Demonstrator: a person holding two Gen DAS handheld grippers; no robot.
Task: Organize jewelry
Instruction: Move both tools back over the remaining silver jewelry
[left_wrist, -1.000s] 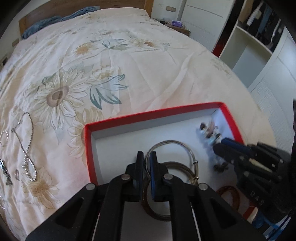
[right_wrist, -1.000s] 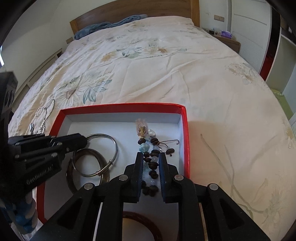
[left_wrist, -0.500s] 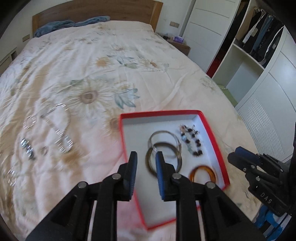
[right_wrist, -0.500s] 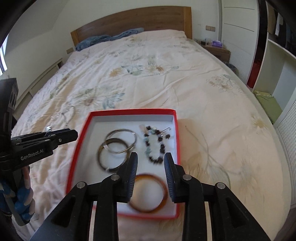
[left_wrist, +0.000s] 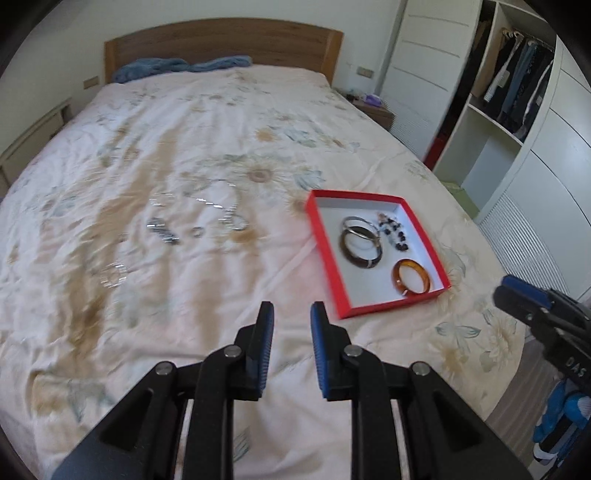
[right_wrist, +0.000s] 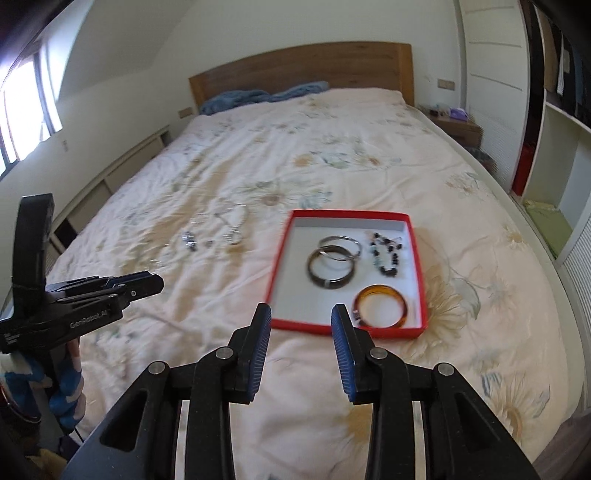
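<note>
Jaws of both the left gripper (left_wrist: 289, 325) and the right gripper (right_wrist: 301, 328) have let go and drawn back, open and empty, from the red box (right_wrist: 275, 284) near the bed's foot edge, leaving bangles (right_wrist: 334, 264) and beads (right_wrist: 386, 254) inside while chains (left_wrist: 218, 212) wait mid-bed.

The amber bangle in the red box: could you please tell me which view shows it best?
The left wrist view: the amber bangle lies whole and unobstructed. In the right wrist view it is larger, but the right gripper covers its near-left edge.
</note>
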